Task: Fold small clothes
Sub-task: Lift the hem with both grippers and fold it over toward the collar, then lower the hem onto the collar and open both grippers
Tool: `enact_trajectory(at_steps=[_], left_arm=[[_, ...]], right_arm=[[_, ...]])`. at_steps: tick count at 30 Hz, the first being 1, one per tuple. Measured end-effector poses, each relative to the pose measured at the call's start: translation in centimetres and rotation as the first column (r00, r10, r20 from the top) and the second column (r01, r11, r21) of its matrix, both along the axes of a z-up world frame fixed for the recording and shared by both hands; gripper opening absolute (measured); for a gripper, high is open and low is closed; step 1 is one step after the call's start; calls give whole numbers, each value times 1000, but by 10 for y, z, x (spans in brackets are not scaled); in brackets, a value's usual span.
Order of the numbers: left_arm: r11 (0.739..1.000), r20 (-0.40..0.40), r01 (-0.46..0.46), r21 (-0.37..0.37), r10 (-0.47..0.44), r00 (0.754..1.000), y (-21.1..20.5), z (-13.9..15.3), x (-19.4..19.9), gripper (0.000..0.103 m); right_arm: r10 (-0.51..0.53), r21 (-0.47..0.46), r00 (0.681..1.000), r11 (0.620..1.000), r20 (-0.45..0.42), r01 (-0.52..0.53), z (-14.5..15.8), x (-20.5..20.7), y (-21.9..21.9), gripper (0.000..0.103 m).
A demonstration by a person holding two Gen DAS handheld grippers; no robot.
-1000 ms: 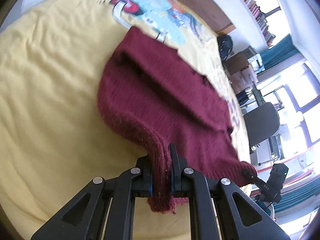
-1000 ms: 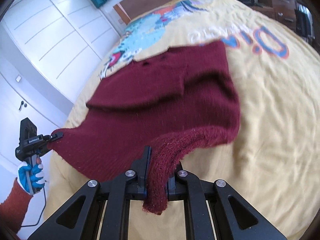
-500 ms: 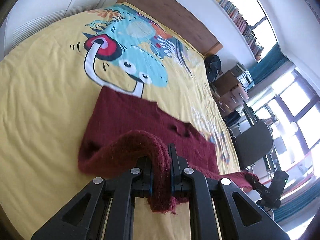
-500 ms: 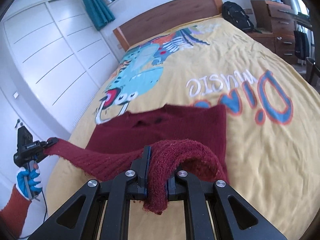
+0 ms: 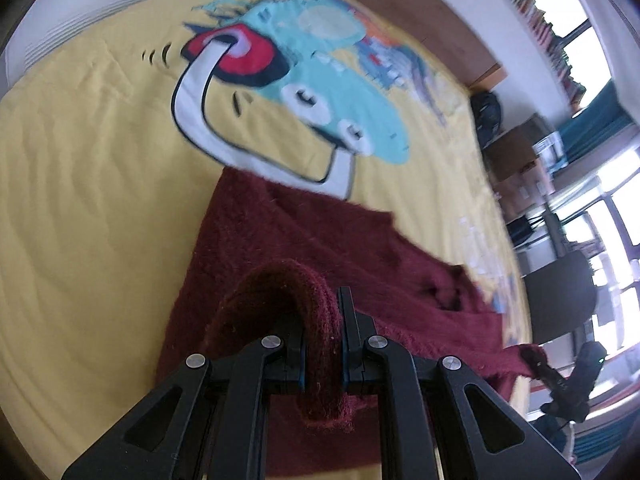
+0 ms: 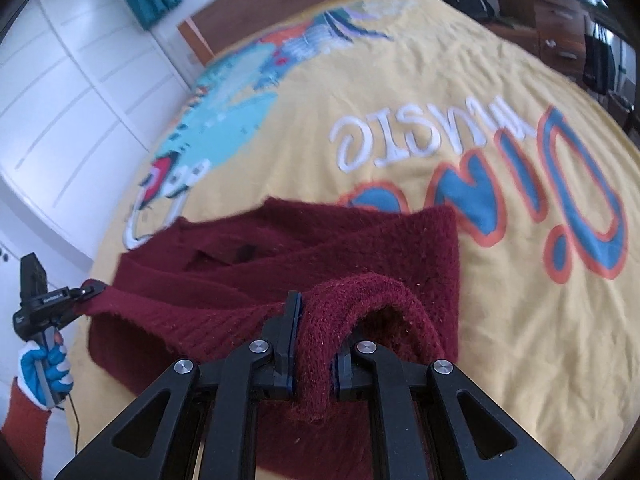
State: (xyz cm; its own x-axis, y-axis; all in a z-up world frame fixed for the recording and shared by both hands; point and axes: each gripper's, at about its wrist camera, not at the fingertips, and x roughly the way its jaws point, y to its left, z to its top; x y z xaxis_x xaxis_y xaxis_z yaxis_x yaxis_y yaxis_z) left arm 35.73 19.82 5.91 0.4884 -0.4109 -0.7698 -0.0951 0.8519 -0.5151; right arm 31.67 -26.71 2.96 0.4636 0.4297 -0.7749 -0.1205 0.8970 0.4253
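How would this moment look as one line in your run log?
left gripper: shut on sweater | right gripper: shut on sweater | sweater hem lifted over its body on bedspread

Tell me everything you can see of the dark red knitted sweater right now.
The dark red knitted sweater is fuzzy, thick wool-like knit with a ribbed edge. It lies partly doubled over on the yellow printed bedspread, its far part flat, its near edge lifted. The left gripper and the right gripper are each shut on a bunched fold of that edge, short ends hanging below the jaws. Its far edge overlaps the cartoon print and the lettering.
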Motion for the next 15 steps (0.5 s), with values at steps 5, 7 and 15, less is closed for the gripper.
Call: enact_trajectory(at_steps=[5,7,15], left_arm=[[1000,-56,-2,5,2,998,1,-21,14,12],[1000,-69,-1,-3,1,998,3,-25,17,18],[990,-90,-37,-134,26,996,15,-27,16,39]], right_arm=[[-23,11,999,1000,-46,24,-23,17,2,20],[-15,7,998,1000,-55,15,-26,20,5,27],[-17,70,998,997,-65,22,-29,26,10,63]])
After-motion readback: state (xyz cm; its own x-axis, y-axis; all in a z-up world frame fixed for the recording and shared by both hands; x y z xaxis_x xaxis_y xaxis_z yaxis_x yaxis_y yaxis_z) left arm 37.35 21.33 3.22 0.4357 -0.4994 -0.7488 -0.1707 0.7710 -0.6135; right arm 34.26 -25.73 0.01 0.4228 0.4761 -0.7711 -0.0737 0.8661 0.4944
